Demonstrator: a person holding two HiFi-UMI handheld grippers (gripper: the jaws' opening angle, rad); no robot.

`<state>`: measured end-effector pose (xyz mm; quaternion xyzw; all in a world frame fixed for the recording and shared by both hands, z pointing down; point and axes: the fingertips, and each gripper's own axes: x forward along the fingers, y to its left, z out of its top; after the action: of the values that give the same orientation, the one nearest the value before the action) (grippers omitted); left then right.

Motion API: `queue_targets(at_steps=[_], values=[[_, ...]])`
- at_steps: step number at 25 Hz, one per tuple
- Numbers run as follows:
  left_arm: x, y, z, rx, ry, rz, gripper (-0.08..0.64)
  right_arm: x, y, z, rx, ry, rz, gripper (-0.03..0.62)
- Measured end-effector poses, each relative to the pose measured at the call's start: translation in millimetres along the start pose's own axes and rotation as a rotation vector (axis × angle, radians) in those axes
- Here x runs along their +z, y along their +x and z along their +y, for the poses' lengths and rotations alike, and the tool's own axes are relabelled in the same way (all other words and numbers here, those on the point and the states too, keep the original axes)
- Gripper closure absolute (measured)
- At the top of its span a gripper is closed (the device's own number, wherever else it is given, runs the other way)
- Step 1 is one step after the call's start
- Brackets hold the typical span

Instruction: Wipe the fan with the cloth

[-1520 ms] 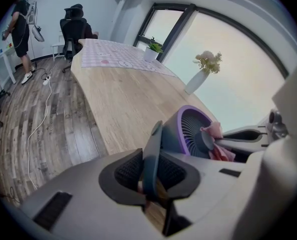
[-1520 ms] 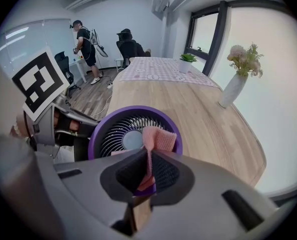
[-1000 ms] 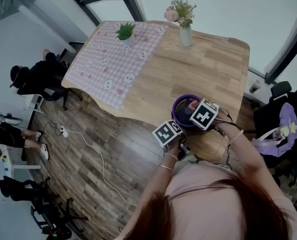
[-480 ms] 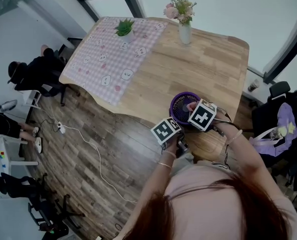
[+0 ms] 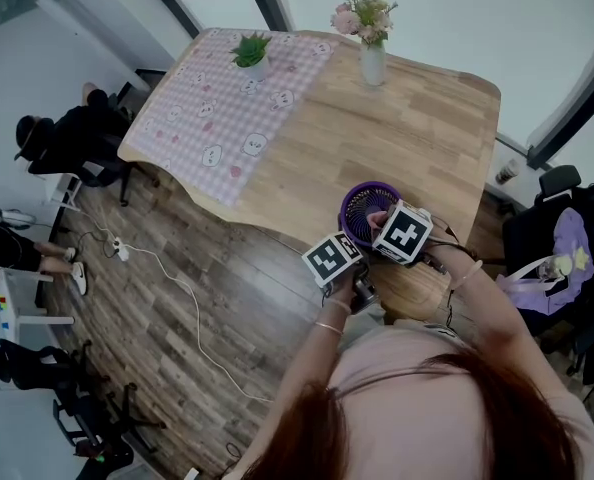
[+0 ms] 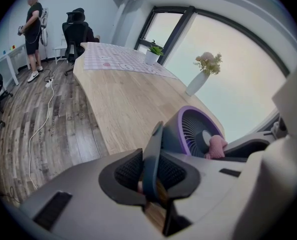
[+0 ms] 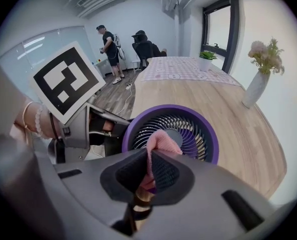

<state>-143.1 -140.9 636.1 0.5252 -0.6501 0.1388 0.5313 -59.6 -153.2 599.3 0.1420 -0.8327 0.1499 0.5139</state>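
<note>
A small purple fan (image 5: 362,203) stands near the front edge of the wooden table (image 5: 417,128), its grille (image 7: 188,126) tilted up at me. My left gripper (image 5: 355,251) is at the fan's left side, shut on a dark blue-grey flat part of the fan (image 6: 152,149). My right gripper (image 5: 384,222) is over the fan's face and shut on a pink cloth (image 7: 162,140). The cloth's free end lies against the grille beside the hub. In the left gripper view the fan (image 6: 191,129) shows side-on, with the pink cloth (image 6: 216,146) at its front.
At the table's far end stand a vase of flowers (image 5: 373,63) and a potted plant (image 5: 252,60) on a pink checked tablecloth (image 5: 217,118). People (image 5: 62,148) are at the left by a floor cable (image 5: 192,313). A chair with a purple bag (image 5: 557,268) is at the right.
The right gripper and its pink cloth have shifted slightly across the fan's grille. The left gripper keeps its hold at the fan's side.
</note>
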Motion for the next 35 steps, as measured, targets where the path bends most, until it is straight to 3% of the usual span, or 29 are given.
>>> queue_targets(at_steps=[16, 26, 35], values=[[-2, 0, -4, -0.021, 0.054, 0.018, 0.492, 20, 12, 19, 0.057, -0.126, 0.003, 0.572], [-1, 1, -3, -0.015, 0.093, 0.013, 0.497, 27, 14, 16, 0.042, -0.119, -0.024, 0.572], [-8, 0, -6, -0.044, 0.071, 0.030, 0.499, 40, 19, 12, 0.049, -0.111, -0.072, 0.572]])
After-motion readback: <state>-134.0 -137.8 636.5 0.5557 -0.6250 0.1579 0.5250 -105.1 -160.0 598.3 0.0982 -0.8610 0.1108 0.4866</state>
